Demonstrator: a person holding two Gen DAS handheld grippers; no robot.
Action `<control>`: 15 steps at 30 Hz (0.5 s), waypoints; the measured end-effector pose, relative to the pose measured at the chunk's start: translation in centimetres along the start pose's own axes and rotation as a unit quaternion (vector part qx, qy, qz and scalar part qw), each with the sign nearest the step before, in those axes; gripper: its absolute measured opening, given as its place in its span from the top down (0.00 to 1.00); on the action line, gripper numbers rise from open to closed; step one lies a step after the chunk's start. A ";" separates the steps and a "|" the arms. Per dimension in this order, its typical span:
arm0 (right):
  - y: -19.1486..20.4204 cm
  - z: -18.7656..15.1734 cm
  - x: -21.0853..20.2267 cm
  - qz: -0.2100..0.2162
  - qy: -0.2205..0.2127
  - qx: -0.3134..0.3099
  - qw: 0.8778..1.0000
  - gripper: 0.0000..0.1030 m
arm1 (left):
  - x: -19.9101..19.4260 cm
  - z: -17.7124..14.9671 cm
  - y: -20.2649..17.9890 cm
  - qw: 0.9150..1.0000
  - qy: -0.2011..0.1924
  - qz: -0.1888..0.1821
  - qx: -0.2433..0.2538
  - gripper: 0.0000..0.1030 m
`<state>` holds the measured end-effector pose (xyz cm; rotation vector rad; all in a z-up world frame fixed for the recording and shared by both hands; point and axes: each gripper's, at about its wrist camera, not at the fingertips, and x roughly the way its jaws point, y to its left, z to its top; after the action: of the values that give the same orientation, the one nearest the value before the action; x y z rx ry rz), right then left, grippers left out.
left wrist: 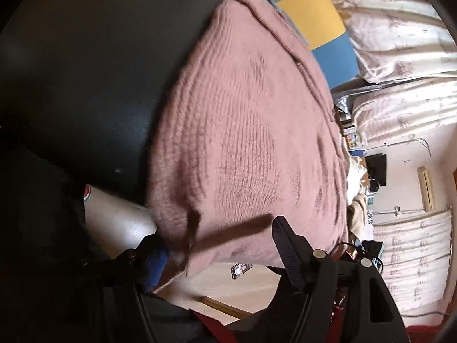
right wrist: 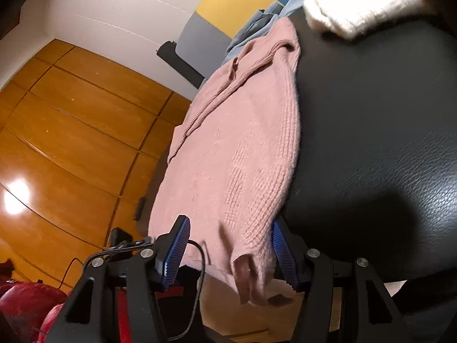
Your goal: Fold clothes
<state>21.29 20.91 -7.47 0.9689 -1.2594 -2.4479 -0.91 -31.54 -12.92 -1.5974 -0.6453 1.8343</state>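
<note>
Pink knit sweater (right wrist: 237,154) lies flat on black surface (right wrist: 371,143), long axis running away from both grippers.

Right gripper (right wrist: 231,253): jaws apart, near hem corner between them, no squeeze seen.

Left gripper (left wrist: 217,250): jaws apart at the hem; 1 finger hidden under cloth, view blurred.

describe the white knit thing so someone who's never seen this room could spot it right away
Find the big black leather surface that fills the right wrist view. At its far end, beyond the pink knit sweater spread along its left edge, lies a white knit garment. It is the only white, fluffy piece there; the light blue cloth beside it is smooth rather than knitted.
</note>
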 end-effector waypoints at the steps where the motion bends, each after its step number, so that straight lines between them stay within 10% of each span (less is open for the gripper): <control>1: 0.1 -0.1 0.1 0.002 0.002 -0.002 1.000 0.42 | -0.4 -0.3 0.0 1.000 -0.001 -0.002 0.005 0.40; 5: 0.4 -0.9 0.1 0.008 0.015 -0.014 1.000 0.42 | -1.9 -1.4 -0.1 1.000 -0.003 -0.009 0.024 0.90; 15: 0.5 -1.8 0.4 0.012 0.038 -0.016 0.999 0.43 | -4.2 -1.2 -2.5 0.995 -0.053 -0.056 0.069 0.90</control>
<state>22.15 19.25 -8.00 1.0214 -1.1960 -2.3828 0.94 -32.90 -8.39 -1.3553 -0.6270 1.8488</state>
